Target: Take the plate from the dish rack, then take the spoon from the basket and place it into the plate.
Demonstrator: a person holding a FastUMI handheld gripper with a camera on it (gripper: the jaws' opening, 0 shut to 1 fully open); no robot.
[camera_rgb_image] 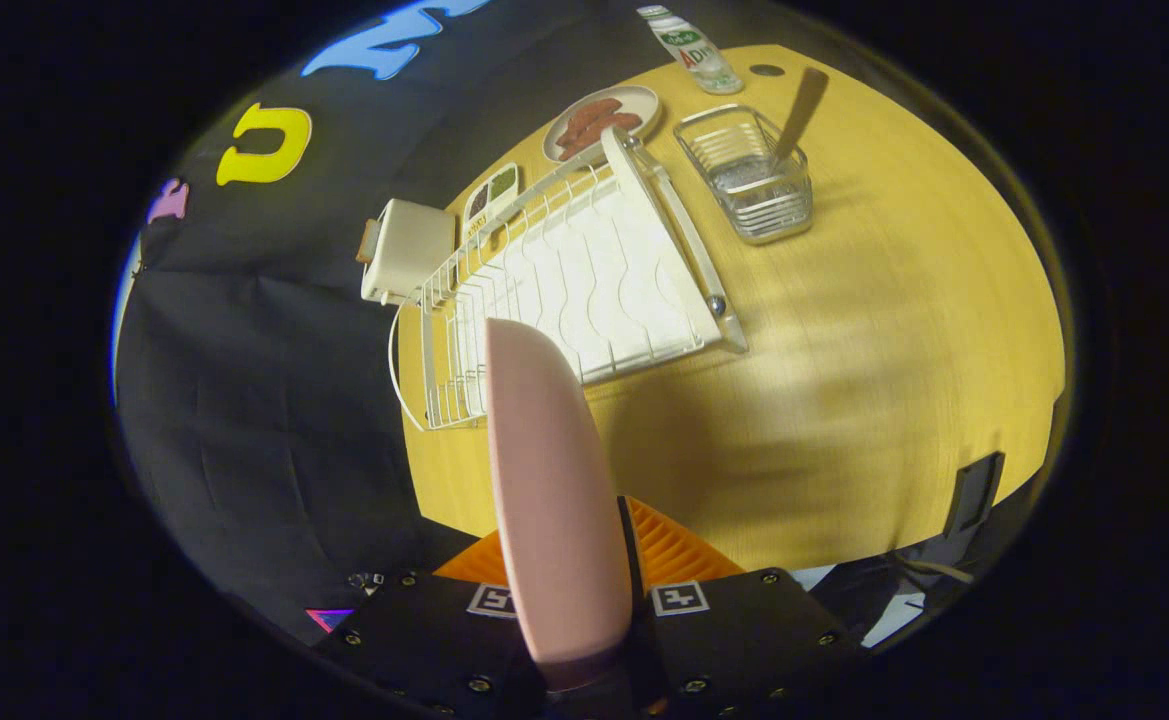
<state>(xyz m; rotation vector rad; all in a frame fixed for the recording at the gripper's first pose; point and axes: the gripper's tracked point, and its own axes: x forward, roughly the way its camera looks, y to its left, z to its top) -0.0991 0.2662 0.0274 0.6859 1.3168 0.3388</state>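
Observation:
A pink plate point(549, 480) stands on edge between my fingers, and my gripper point(584, 575) is shut on it, holding it above the yellow table point(874, 380). Beyond the plate lies the white dish rack point(574, 290), with no dishes in it. Further off and to the right of the rack stands a clear wire basket point(749, 180) with the spoon point(799, 115) leaning upright in it. The plate hides most of my fingers.
A white box point(406, 250) and a small divided dish point(491, 195) sit behind the rack. A plate of brown food point(601, 122) and a bottle point(691, 47) stand at the far side. The table's near edge lies just ahead of my fingers.

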